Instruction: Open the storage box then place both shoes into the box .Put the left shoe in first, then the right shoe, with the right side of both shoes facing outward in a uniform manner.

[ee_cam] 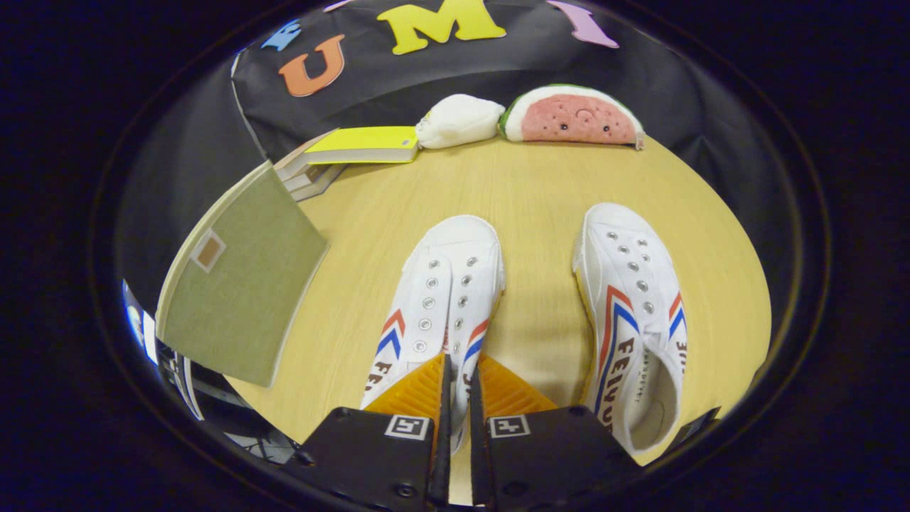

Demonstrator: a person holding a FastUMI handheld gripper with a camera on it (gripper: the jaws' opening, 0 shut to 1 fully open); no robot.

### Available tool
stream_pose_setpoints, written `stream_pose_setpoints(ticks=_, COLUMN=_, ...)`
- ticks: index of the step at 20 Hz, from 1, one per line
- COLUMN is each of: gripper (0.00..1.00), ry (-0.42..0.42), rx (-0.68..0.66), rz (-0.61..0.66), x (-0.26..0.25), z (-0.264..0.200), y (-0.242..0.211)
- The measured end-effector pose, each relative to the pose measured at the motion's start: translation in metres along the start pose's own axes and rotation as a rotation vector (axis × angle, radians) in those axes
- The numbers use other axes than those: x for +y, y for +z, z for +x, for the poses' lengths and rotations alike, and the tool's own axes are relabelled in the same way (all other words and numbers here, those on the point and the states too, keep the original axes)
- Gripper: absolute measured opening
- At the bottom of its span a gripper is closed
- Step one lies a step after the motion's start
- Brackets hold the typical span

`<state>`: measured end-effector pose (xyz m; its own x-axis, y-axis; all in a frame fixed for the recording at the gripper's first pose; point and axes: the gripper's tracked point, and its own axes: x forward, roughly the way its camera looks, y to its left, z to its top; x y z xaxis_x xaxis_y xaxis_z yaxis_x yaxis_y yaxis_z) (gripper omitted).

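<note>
Hand-held gripper (457,387) is clenched on the left shoe (444,284), right shoe (633,313) just beside it

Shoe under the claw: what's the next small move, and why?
Probably a slight lift, then a swing toward the green storage box on its left. The claw sits nearly closed over the heel end of the nearer white shoe, seemingly pinching its collar, though the grip itself is hidden. The other shoe lies apart, untouched.
</note>
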<state>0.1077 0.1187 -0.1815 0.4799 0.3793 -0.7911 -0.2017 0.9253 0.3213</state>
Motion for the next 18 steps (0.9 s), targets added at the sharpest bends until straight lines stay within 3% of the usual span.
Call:
stream_pose_setpoints(ticks=3, gripper=0.06, ry=0.062, rx=-0.014, rz=0.093, x=0.004, z=-0.001, y=-0.001)
stream_pose_setpoints(ticks=7, gripper=0.06, ry=0.167, rx=-0.006, rz=0.199, x=0.022, z=-0.015, y=-0.006)
stream_pose_setpoints(ticks=13, gripper=0.05, ry=0.189, rx=-0.093, rz=0.213, x=0.062, z=-0.075, y=0.021)
stream_pose_setpoints(ticks=18, gripper=0.05, ry=0.217, rx=-0.198, rz=0.172, x=0.144, z=-0.148, y=0.075)
